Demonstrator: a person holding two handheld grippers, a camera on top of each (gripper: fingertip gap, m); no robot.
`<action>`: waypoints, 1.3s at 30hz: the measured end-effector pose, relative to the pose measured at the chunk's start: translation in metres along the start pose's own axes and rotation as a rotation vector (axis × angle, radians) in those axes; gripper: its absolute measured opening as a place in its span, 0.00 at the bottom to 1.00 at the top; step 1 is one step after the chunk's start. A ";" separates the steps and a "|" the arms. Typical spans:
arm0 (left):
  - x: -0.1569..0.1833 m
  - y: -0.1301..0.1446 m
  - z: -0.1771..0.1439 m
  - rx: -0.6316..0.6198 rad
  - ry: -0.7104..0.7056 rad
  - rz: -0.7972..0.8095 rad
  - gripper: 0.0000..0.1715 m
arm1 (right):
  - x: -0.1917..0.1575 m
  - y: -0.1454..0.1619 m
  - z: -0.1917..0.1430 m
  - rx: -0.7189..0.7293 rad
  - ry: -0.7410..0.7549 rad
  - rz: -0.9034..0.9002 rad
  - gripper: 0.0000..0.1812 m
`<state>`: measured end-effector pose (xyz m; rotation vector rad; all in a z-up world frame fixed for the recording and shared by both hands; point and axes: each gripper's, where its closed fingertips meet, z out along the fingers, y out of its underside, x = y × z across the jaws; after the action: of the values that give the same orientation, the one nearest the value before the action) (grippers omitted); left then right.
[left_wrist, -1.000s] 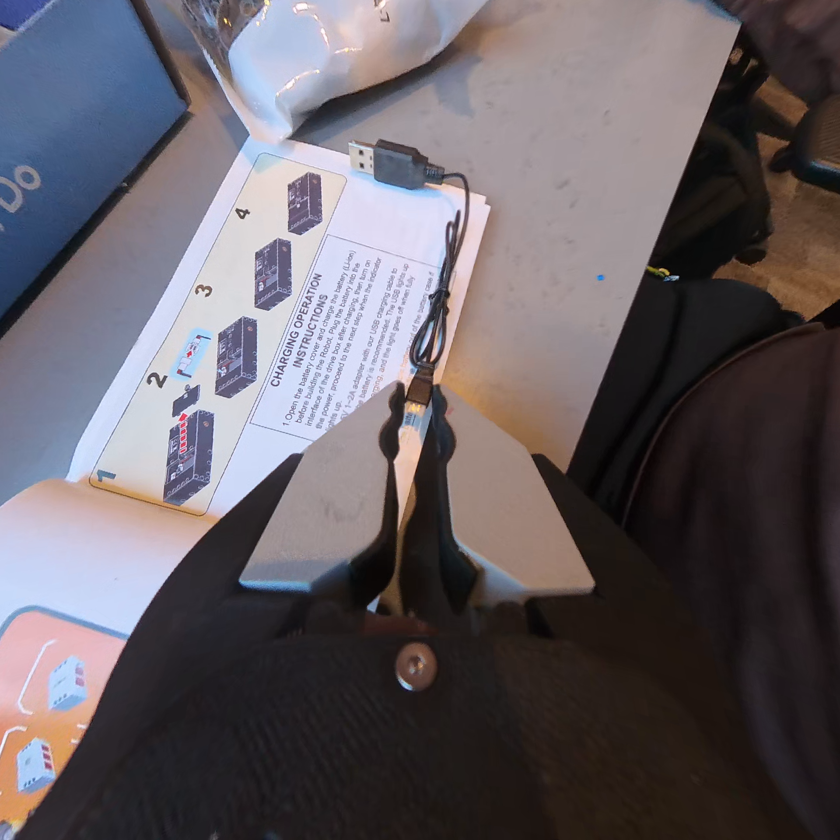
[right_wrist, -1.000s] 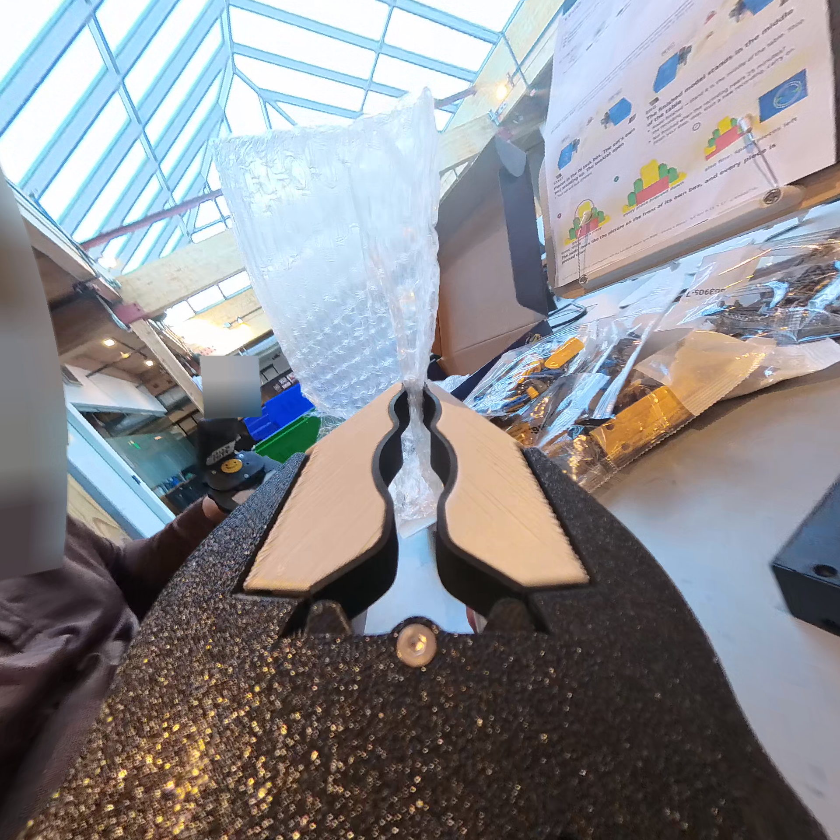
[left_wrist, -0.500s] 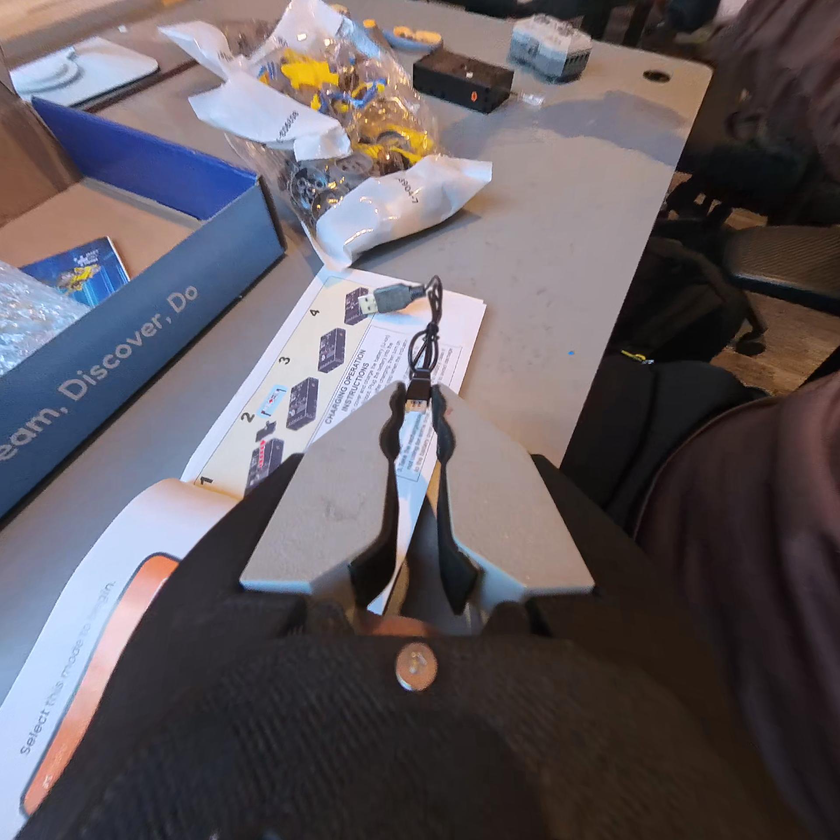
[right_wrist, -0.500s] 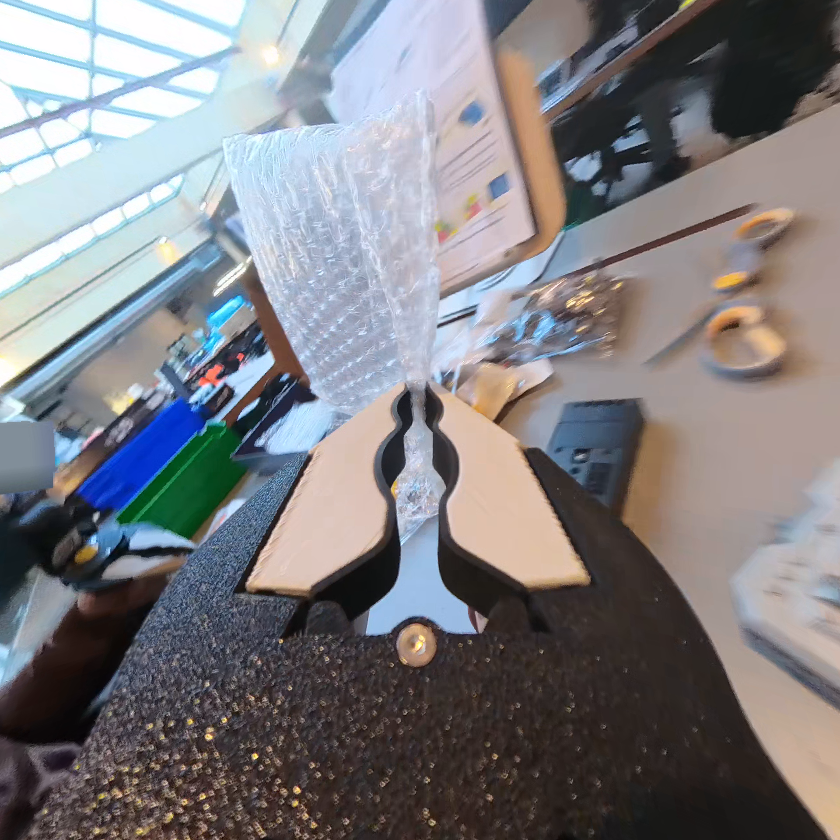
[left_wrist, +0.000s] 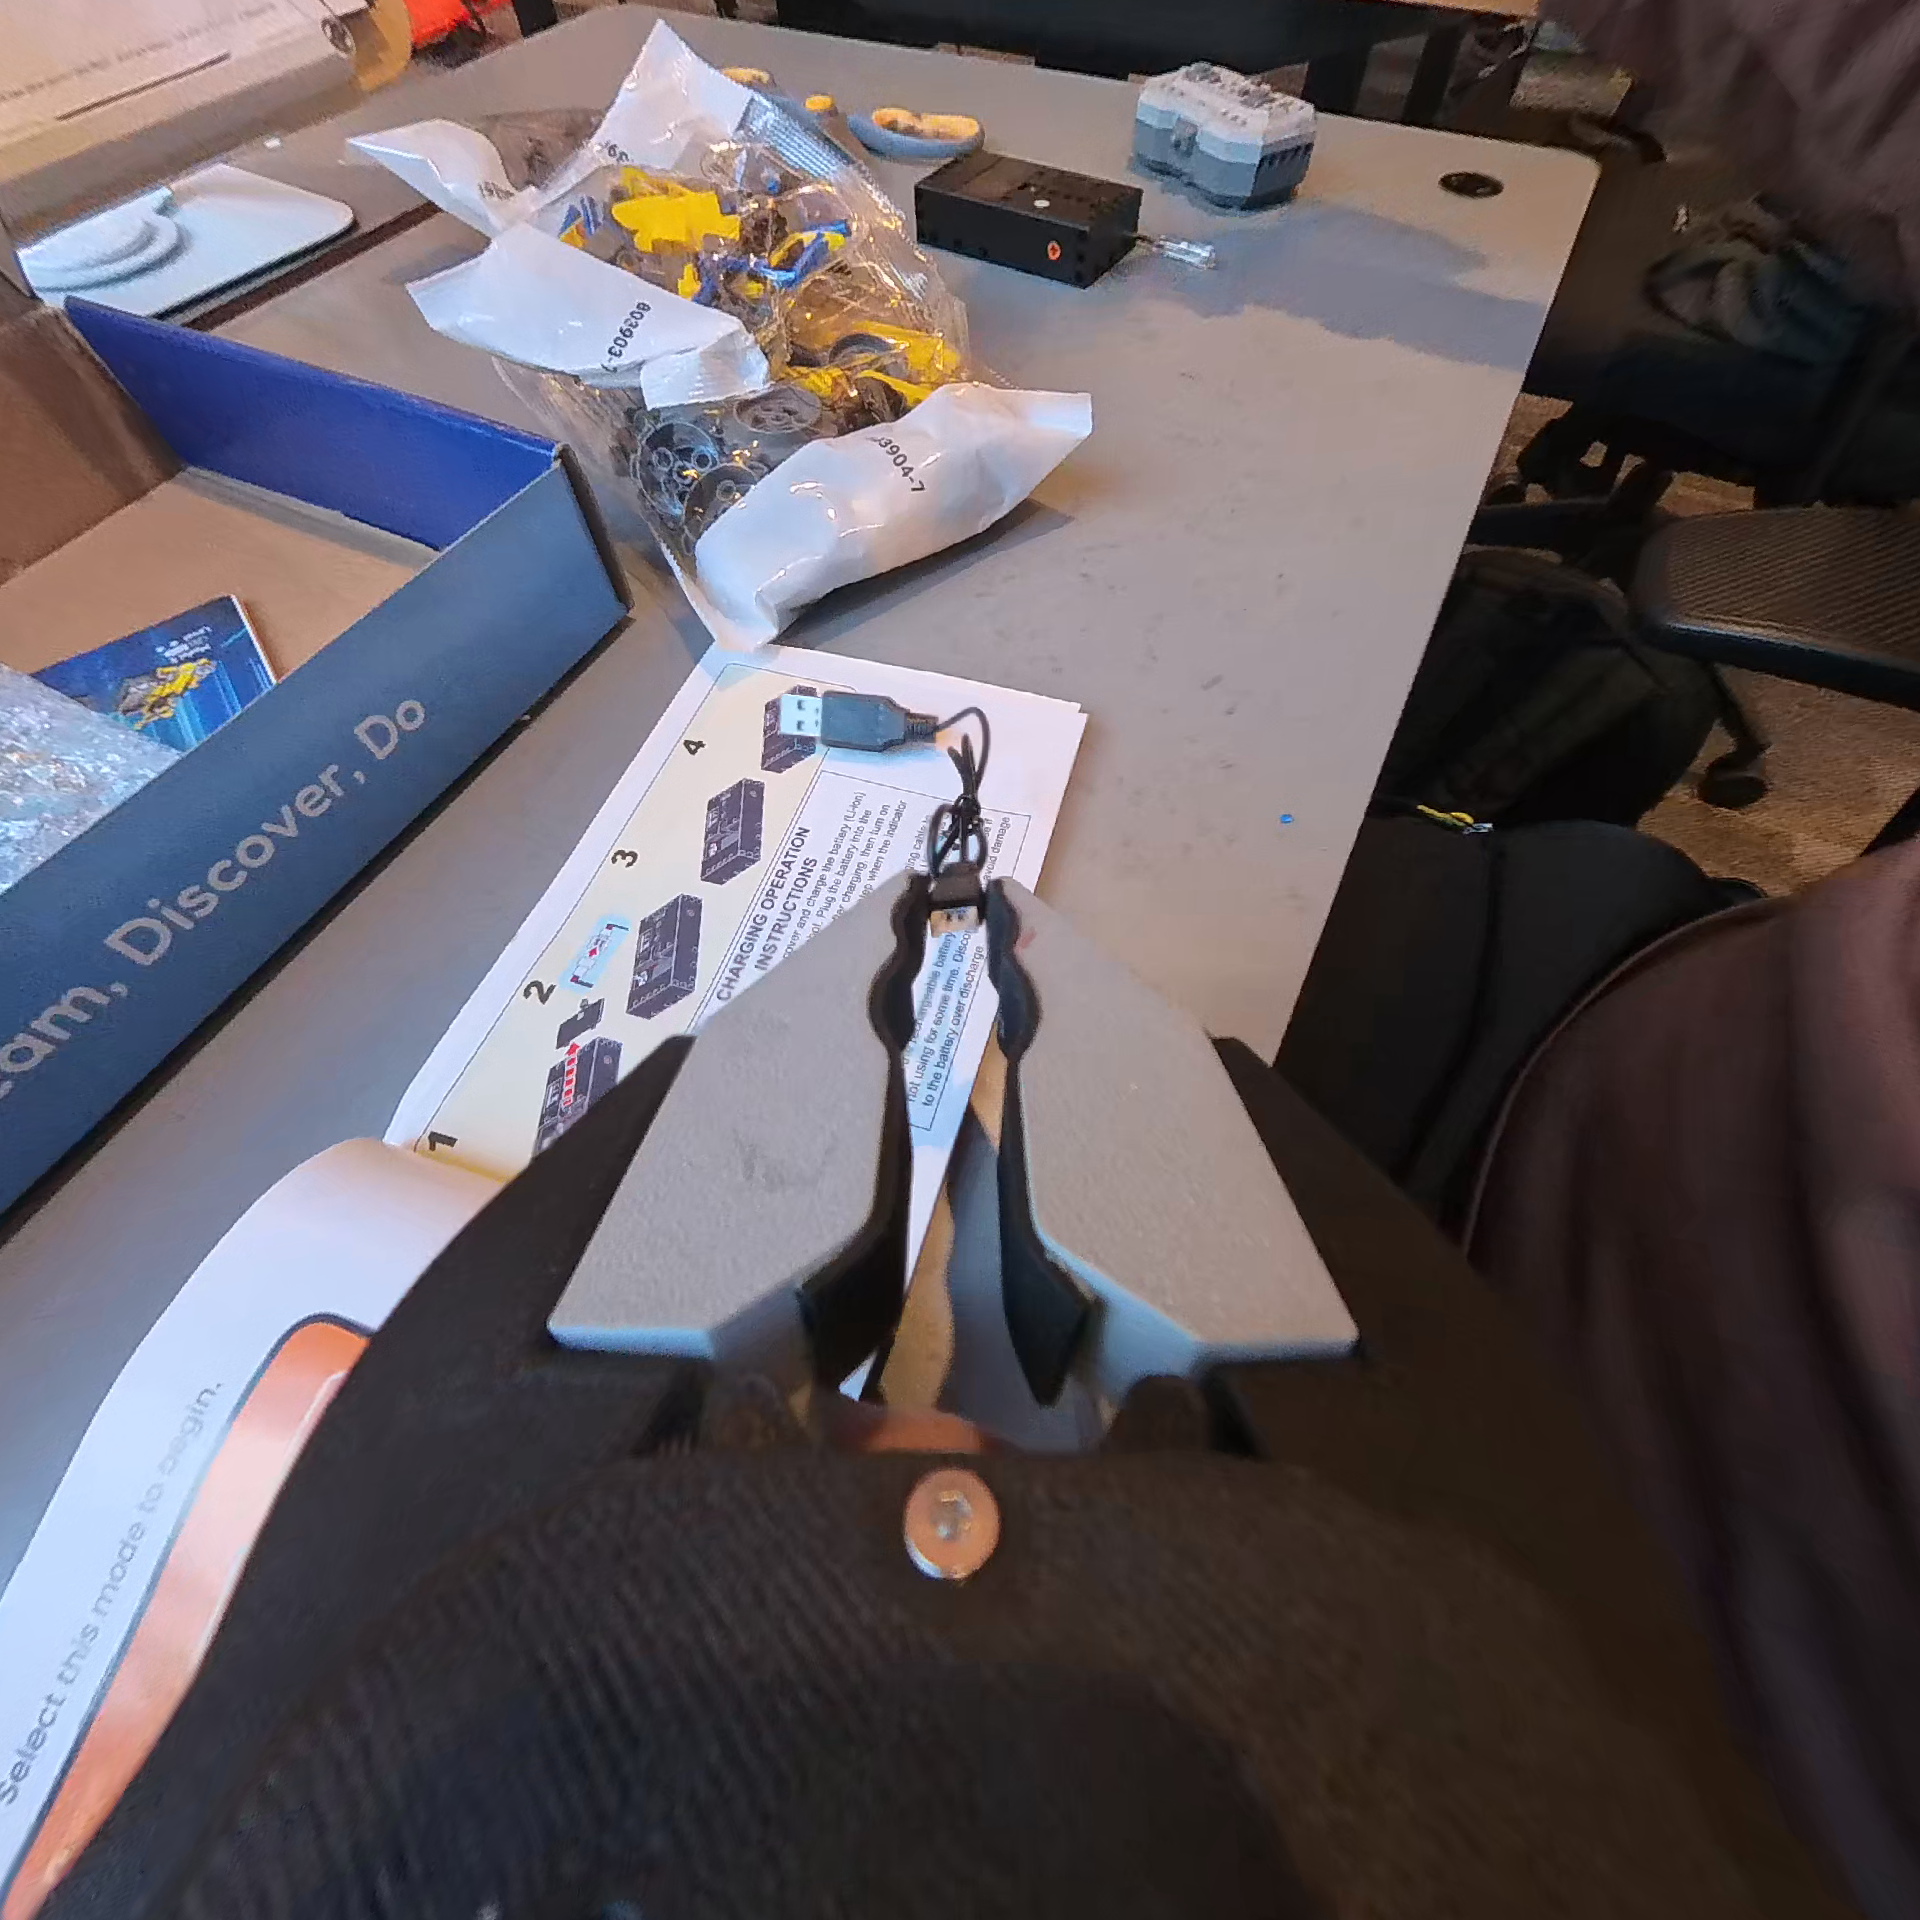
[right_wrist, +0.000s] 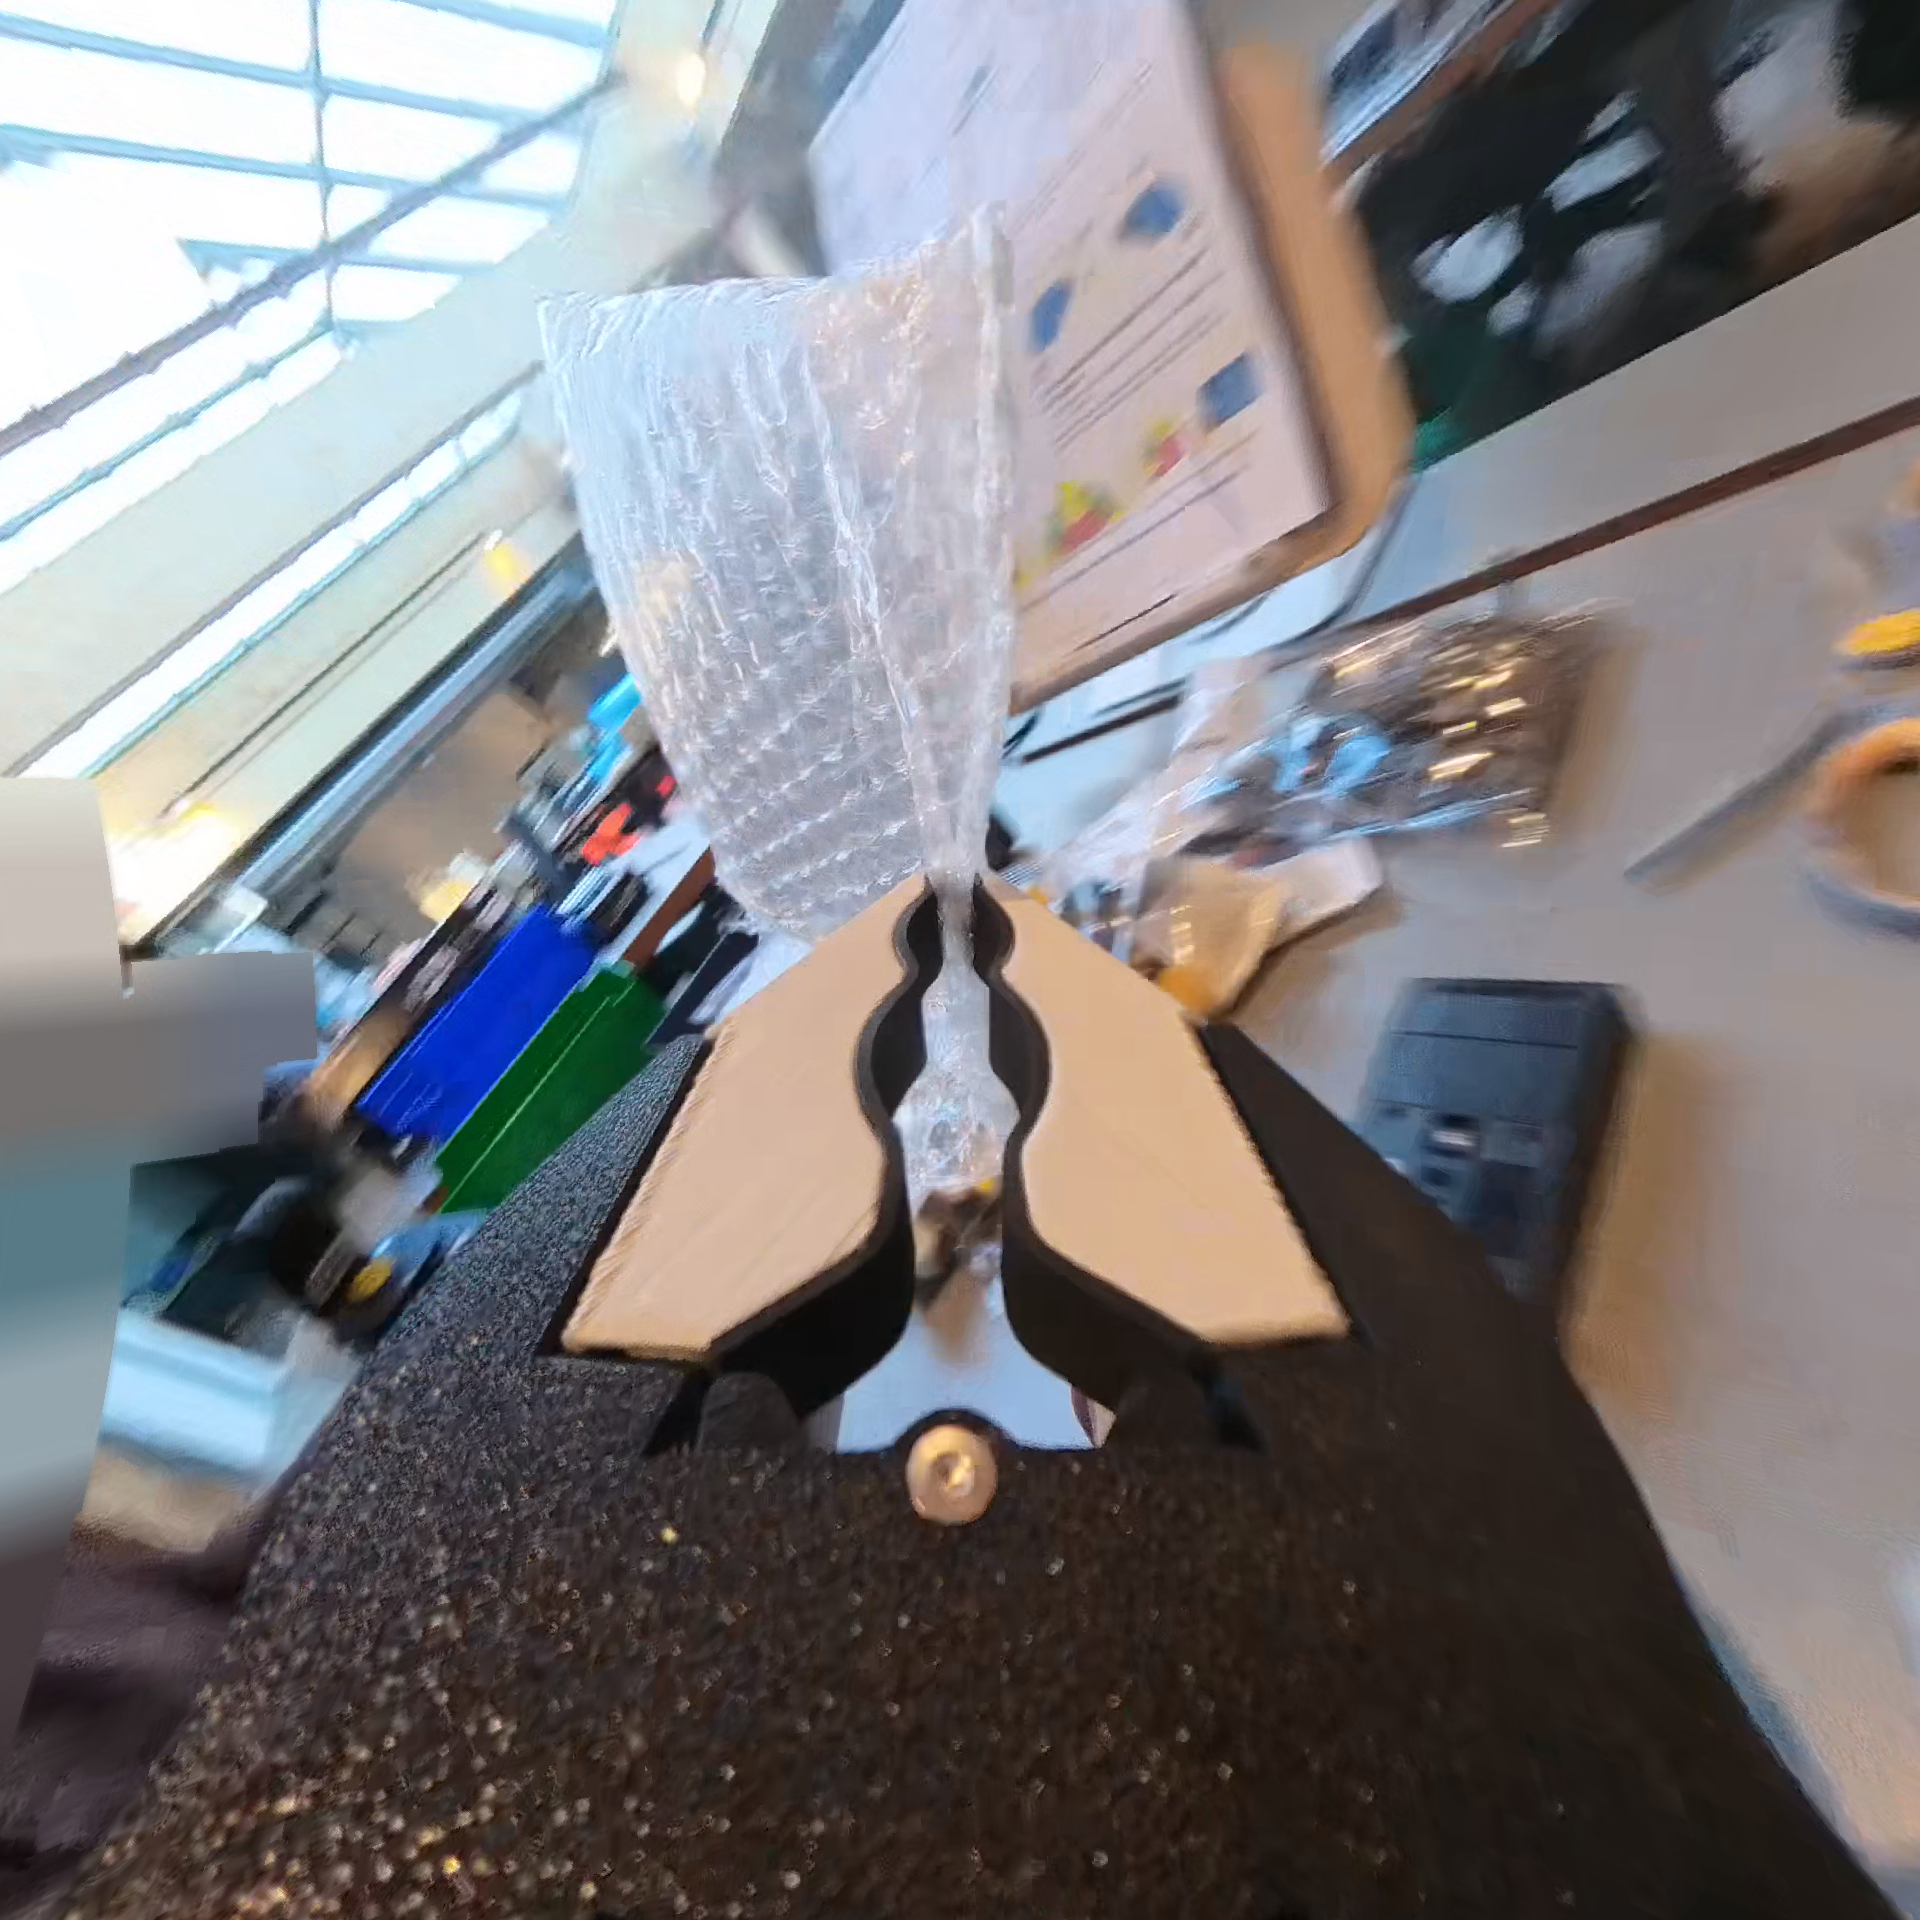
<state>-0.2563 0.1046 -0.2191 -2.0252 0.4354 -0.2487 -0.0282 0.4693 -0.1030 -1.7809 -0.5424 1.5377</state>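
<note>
My left gripper (left_wrist: 954, 902) is shut on the small plug of a black USB cable (left_wrist: 961, 805). The cable's larger plug (left_wrist: 854, 717) lies on a white instruction sheet (left_wrist: 727, 883) on the grey table (left_wrist: 1247, 520). My right gripper (right_wrist: 956, 902) is shut on a clear bubble-wrap bag (right_wrist: 790, 582) and holds it up in the air above the table. The bag fans out above the fingertips. The right wrist view is blurred.
A blue cardboard box (left_wrist: 260, 790) stands at the left with a booklet (left_wrist: 156, 675) inside. Clear bags of yellow and black parts (left_wrist: 769, 343) lie beyond the sheet. A black block (left_wrist: 1023, 229) and a grey block (left_wrist: 1226, 130) sit at the far end. A black block (right_wrist: 1486, 1091) also shows in the right wrist view. Office chairs (left_wrist: 1766, 592) and a dark bag (left_wrist: 1538, 707) are at the right.
My left gripper has lifted and tilted up with the cable's small plug, so more of the table shows. My right gripper has swung with the bubble-wrap bag still in it.
</note>
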 end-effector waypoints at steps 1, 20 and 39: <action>0.000 0.001 0.001 0.000 0.004 -0.007 0.04 | -0.015 0.011 0.016 -0.055 -0.048 -0.006 0.02; 0.001 -0.009 -0.013 0.046 0.004 0.004 0.05 | -0.205 0.251 0.393 -1.198 -0.309 -1.197 0.21; -0.025 -0.047 -0.050 0.298 -0.094 -0.033 0.04 | -0.250 0.332 0.154 -1.142 -0.867 -0.945 0.17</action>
<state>-0.2872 0.0943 -0.1535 -1.7444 0.2875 -0.2240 -0.2727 0.1090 -0.1870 -0.9562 -2.6141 1.2115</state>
